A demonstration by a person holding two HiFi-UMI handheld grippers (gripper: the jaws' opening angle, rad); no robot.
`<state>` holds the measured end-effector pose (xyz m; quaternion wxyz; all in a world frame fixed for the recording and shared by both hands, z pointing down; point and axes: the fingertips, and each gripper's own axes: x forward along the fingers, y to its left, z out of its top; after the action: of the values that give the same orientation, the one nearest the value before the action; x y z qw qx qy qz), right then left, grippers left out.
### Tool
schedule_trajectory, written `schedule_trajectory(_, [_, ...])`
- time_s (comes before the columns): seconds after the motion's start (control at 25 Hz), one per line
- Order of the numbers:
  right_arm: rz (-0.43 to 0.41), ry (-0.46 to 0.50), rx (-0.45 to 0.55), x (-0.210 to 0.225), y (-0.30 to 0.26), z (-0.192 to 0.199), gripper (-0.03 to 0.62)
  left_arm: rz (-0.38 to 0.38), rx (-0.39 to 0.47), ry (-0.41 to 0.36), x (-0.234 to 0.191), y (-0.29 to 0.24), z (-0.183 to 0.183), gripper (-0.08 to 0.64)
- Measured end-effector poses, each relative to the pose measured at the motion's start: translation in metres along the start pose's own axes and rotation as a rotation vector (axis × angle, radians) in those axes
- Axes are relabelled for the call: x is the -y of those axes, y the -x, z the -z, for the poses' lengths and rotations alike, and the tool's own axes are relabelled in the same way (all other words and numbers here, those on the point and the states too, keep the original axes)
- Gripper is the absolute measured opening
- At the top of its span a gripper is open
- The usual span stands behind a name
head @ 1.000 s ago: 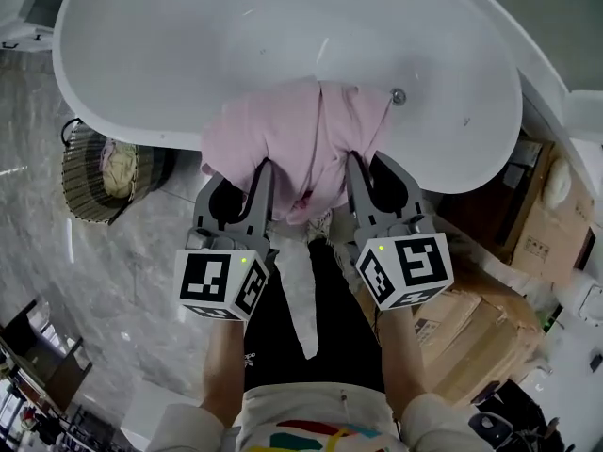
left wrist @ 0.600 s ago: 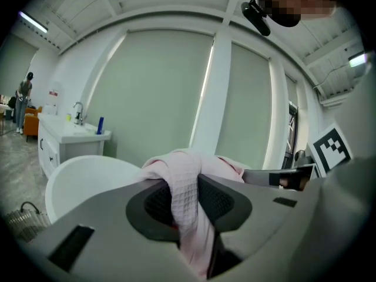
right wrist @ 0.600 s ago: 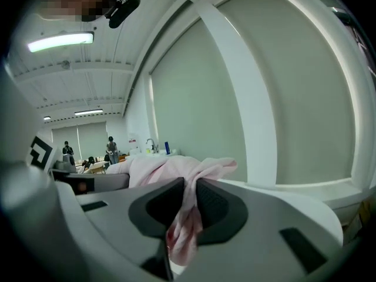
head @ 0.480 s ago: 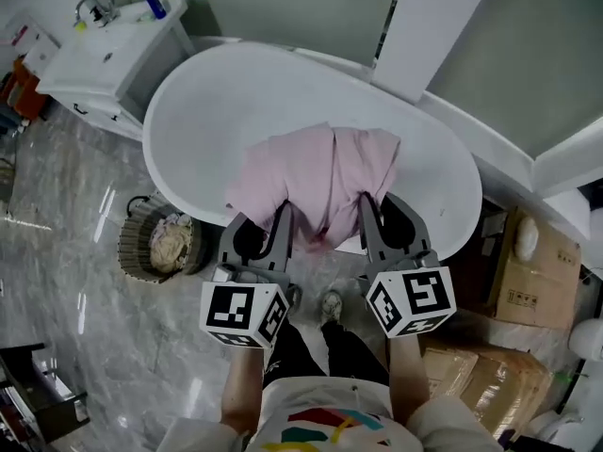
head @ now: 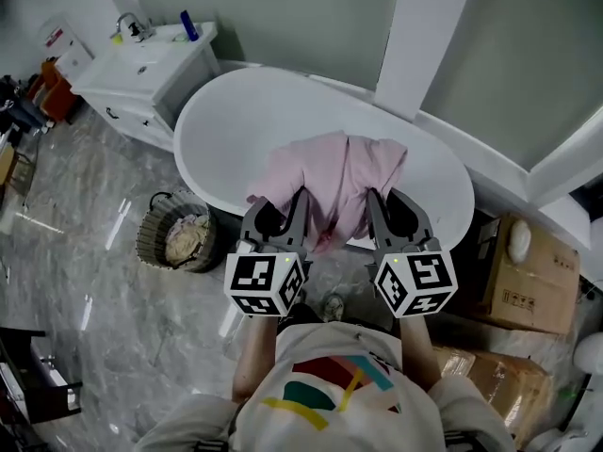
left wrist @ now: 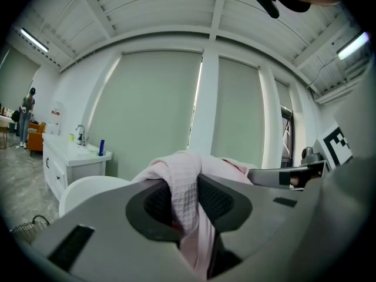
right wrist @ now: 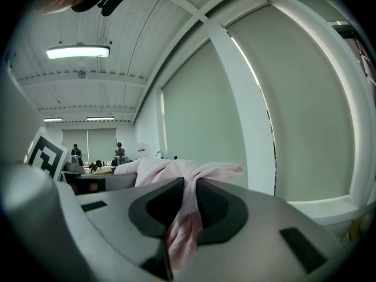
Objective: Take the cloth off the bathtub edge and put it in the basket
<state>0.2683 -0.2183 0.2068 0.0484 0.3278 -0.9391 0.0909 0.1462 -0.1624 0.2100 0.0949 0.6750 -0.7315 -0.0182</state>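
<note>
The pink waffle cloth [head: 334, 179] hangs in the air in front of the white bathtub [head: 219, 111], stretched between both grippers and clear of the rim. My left gripper [head: 285, 205] is shut on its left part, with cloth [left wrist: 187, 188] pinched between the dark pads. My right gripper [head: 388, 201] is shut on the right part, where a fold of cloth [right wrist: 187, 213] droops between its jaws. The woven basket [head: 177, 239] stands on the floor left of the tub, below and left of the left gripper, with a light cloth lying in it.
A white vanity with a tap and a blue bottle [head: 143, 60] stands at the far left. Cardboard boxes [head: 520, 273] are stacked on the right beside the tub. A white pillar [head: 415, 45] rises behind the tub. Grey marble floor [head: 85, 281] spreads around the basket.
Both grippers have risen together with the pink cloth held between them, lifting it off the bathtub edge. The tub and basket now look smaller and farther below.
</note>
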Motion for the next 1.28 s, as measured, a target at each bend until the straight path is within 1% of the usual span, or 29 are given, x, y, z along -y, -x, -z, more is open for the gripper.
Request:
schedule_trajectory(0.2, [-0.035,-0.004,-0.001,0.009,0.023,0.012,0.074,-0.023,0.002,-0.004,0.023,0.011,0.014,0.117])
schedule_trajectory(0.32, [-0.046,0.013,0.019,0.020,0.030,0.010,0.074,-0.036,0.028,-0.017,0.036,0.009,0.015,0.117])
schedule_trajectory(0.4, [-0.050,0.017,0.030,0.021,0.031,0.007,0.074,-0.043,0.040,-0.026,0.039,0.010,0.013,0.117])
schedule_trajectory(0.6, [-0.060,0.018,0.032,0.023,0.035,0.008,0.074,-0.053,0.036,-0.021,0.043,0.011,0.015,0.117])
schedule_trajectory(0.72, [-0.082,0.012,0.039,0.021,0.035,0.006,0.074,-0.065,0.040,-0.022,0.042,0.013,0.014,0.117])
schedule_trajectory(0.84, [-0.119,-0.017,0.053,0.020,0.034,0.002,0.074,-0.076,0.045,-0.014,0.041,0.014,0.012,0.117])
schedule_trajectory(1.08, [-0.157,-0.032,0.019,0.013,0.022,0.009,0.075,-0.121,0.020,-0.006,0.030,0.019,0.016,0.117])
schedule_trajectory(1.28, [-0.192,-0.044,0.000,-0.006,0.003,0.010,0.074,-0.162,0.030,-0.004,0.009,0.029,0.011,0.117])
